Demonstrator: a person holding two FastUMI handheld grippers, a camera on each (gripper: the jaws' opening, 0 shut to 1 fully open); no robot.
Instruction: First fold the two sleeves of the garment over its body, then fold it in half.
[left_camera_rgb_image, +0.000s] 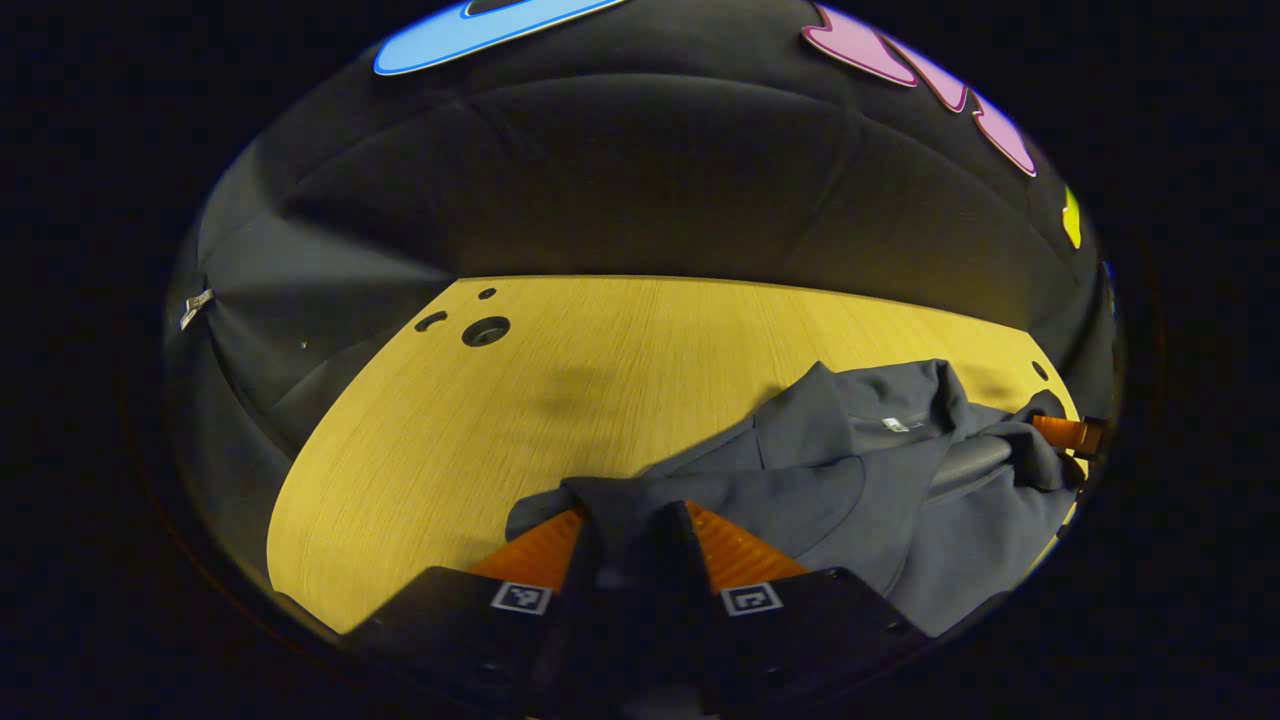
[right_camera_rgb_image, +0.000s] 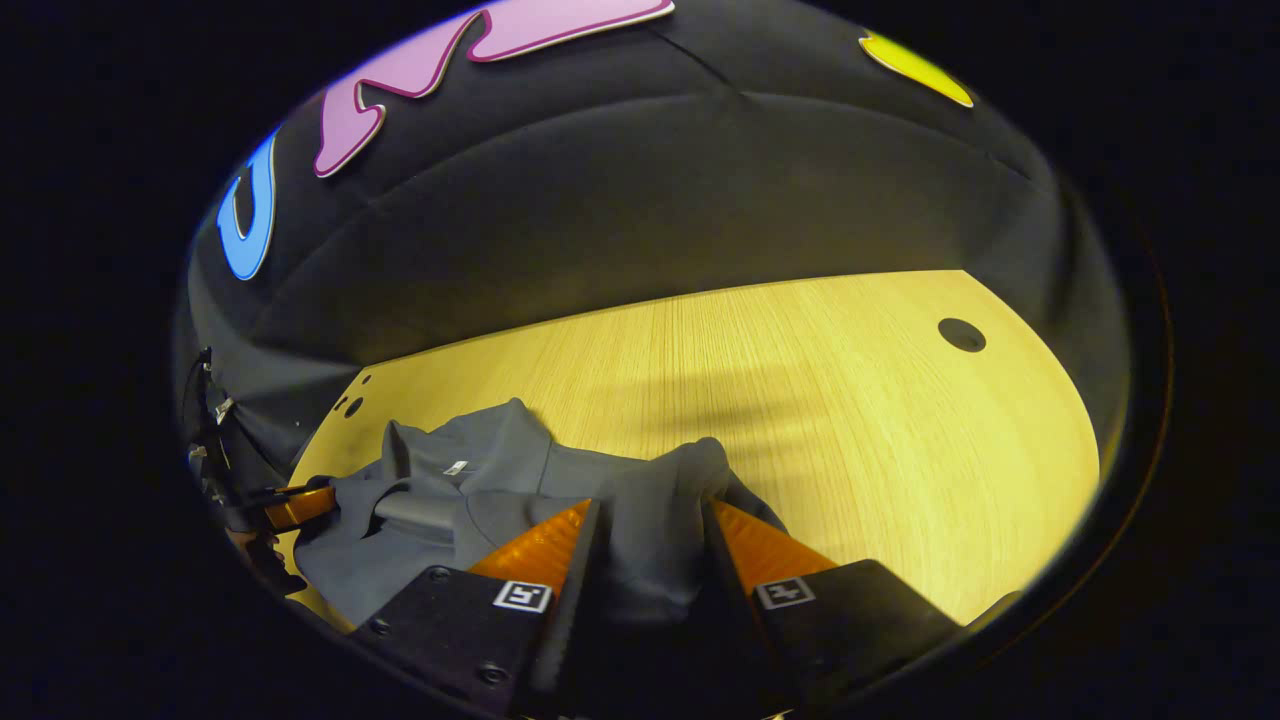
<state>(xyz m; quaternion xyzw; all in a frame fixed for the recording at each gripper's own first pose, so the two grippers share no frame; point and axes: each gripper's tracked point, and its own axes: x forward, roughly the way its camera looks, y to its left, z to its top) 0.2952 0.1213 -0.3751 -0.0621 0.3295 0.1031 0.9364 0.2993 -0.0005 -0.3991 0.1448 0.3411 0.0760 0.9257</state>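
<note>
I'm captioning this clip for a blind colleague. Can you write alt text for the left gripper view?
The left gripper pinches a fold of the grey garment between its two fingers, low in the view. The garment lies rumpled on a light wooden table, and the other gripper holds its far side. Black cloth walls the booth behind the table.

Recording booth, lab-type setup. Wood-grain table (right_camera_rgb_image: 800, 400) with round cable holes (left_camera_rgb_image: 486, 331) near its far corners; black cloth wall (left_camera_rgb_image: 640, 180) rises directly behind the table on all visible sides.
</note>
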